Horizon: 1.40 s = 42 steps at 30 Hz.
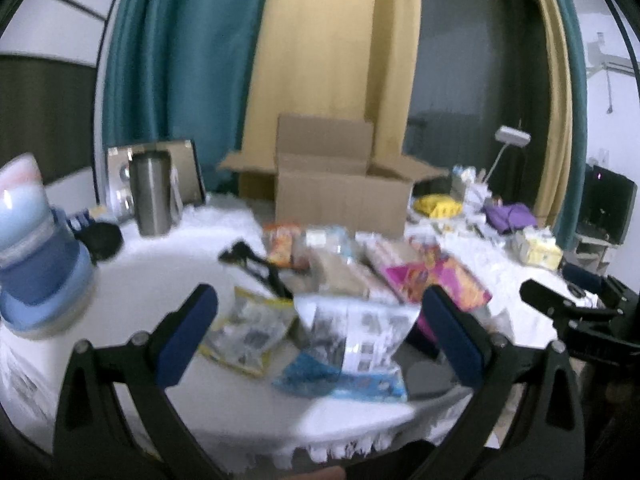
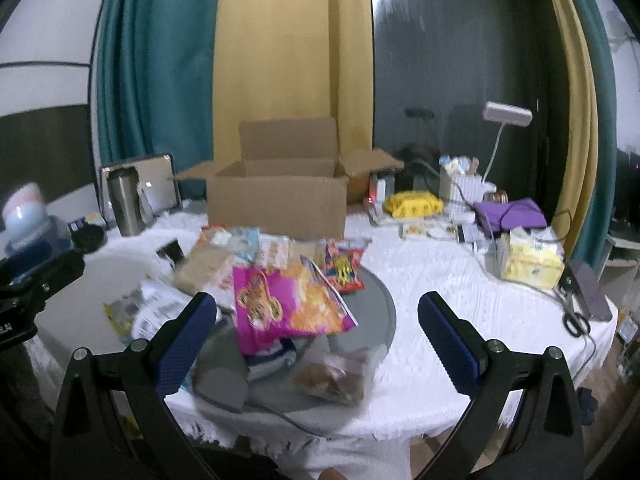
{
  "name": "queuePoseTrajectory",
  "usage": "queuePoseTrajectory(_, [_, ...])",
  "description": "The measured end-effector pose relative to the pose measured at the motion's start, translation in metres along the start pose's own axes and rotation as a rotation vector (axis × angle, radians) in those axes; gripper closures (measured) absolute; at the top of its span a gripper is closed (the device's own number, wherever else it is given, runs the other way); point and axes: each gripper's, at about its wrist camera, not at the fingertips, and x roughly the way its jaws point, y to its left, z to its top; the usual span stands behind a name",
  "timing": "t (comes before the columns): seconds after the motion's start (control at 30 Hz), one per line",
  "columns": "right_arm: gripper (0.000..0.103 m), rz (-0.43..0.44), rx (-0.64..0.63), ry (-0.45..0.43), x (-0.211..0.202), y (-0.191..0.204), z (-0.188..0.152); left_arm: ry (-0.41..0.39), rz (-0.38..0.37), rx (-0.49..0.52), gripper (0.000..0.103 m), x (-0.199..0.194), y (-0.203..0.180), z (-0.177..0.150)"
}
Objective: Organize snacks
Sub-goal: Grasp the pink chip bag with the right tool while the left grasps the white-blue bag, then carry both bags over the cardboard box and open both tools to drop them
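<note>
While both the left tool (image 1: 318, 334) and right tool (image 2: 316, 336) hover spread and empty, snack packets (image 2: 288, 300) lie heaped mid-worktop (image 2: 440, 288), awaiting a first grasp toward the far open cardboard box (image 2: 276, 204).

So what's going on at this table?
A person holds two open grippers, left gripper and right gripper, above a heap of snack packets, including a pink and orange bag, on the white-clothed table. Neither grips anything. The open brown cardboard box stands behind the heap.
</note>
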Motion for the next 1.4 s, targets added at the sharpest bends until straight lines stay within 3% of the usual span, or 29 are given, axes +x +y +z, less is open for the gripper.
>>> queuePoseTrajectory(0.3, [0.000,0.015,0.039,0.172,0.068,-0.015,-0.034,0.224,-0.076,0.022,0.000,0.068,-0.014,-0.038])
queuePoseTrajectory(0.53, [0.000,0.081,0.060,0.197,0.103,-0.015,-0.029,0.315,-0.109,0.038,0.001,0.100,-0.022,-0.043])
queuePoseTrajectory(0.6, [0.000,0.096,0.079,0.197,0.112,-0.016,-0.024,0.332,-0.112,0.050,0.009,0.106,-0.023,-0.042])
queuePoseTrajectory(0.83, [0.001,0.201,0.117,0.237,0.143,-0.015,-0.012,0.360,-0.146,0.064,0.021,0.122,-0.021,-0.032])
queuePoseTrajectory(0.9, [0.009,0.213,0.110,0.251,0.149,-0.011,-0.009,0.362,-0.154,0.060,0.024,0.123,-0.019,-0.029])
queuePoseTrajectory(0.97, [0.026,0.230,0.096,0.263,0.154,-0.007,-0.007,0.357,-0.174,0.053,0.032,0.119,-0.016,-0.025])
queuePoseTrajectory(1.0, [0.029,0.240,0.093,0.266,0.156,-0.005,-0.006,0.346,-0.178,0.049,0.032,0.116,-0.015,-0.021])
queuePoseTrajectory(1.07, [0.056,0.264,0.078,0.254,0.154,-0.003,-0.002,0.317,-0.170,0.052,0.032,0.109,-0.012,-0.013])
queuePoseTrajectory(1.17, [0.069,0.275,0.045,0.236,0.152,0.001,0.004,0.273,-0.162,0.038,0.033,0.102,-0.008,0.002])
queuePoseTrajectory(1.23, [0.075,0.286,0.042,0.219,0.150,0.000,0.010,0.247,-0.159,0.033,0.033,0.100,-0.005,0.012])
queuePoseTrajectory(1.4, [0.076,0.310,0.021,0.164,0.141,0.000,0.032,0.201,-0.147,0.047,0.033,0.101,-0.004,0.031])
